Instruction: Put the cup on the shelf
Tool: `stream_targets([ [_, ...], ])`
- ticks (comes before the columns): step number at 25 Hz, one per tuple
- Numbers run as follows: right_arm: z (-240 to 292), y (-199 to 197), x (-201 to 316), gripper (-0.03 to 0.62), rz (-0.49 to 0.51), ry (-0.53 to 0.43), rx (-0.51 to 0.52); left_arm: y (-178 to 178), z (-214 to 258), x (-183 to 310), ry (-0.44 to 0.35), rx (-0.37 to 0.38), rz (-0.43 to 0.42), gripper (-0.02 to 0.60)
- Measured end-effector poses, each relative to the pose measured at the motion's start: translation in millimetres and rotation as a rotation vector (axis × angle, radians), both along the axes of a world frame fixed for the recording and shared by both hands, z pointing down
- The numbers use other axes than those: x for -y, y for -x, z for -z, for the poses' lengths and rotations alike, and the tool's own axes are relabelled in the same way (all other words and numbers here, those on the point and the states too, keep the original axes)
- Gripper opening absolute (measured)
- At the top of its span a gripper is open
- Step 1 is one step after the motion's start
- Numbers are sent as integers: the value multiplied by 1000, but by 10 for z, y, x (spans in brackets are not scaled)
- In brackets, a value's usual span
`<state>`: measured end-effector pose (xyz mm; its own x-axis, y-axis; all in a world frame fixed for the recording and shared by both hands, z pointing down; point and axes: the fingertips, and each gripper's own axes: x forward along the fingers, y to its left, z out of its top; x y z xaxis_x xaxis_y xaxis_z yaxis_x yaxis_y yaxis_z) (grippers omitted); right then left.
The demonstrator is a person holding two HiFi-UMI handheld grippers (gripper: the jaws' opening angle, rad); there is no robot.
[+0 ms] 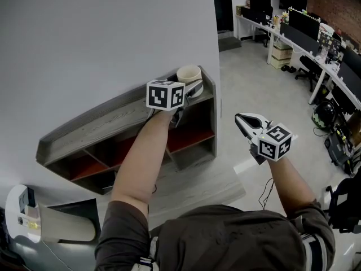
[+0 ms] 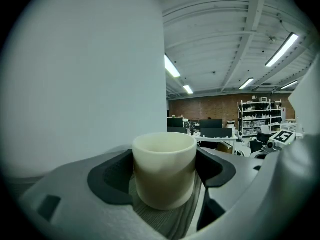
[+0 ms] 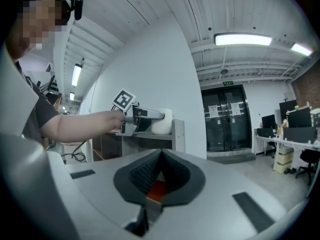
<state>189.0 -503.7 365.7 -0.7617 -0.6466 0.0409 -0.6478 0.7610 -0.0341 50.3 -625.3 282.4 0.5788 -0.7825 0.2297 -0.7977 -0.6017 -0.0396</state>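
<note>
1 cup on shelf top, clamped by left tool; right tool closed over office floor.

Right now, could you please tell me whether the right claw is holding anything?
No, the right claw has its jaws closed against each other, with nothing gripped between them.

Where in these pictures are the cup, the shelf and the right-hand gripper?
cup (image 2: 165, 171): left gripper view, on its cream side wall.
shelf (image 1: 101, 126): head view, on its grey top board.
right gripper (image 1: 240, 118): head view, at the tips of its closed jaws.
</note>
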Motion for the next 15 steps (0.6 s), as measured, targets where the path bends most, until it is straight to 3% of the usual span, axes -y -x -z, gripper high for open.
stream_targets([
  [6, 11, 23, -40, -9, 2, 0, -2, 10, 14, -15, -29, 9, 13, 391],
  [15, 10, 92, -163, -9, 15, -1, -12, 92, 123, -152, -75, -62, 35, 413],
])
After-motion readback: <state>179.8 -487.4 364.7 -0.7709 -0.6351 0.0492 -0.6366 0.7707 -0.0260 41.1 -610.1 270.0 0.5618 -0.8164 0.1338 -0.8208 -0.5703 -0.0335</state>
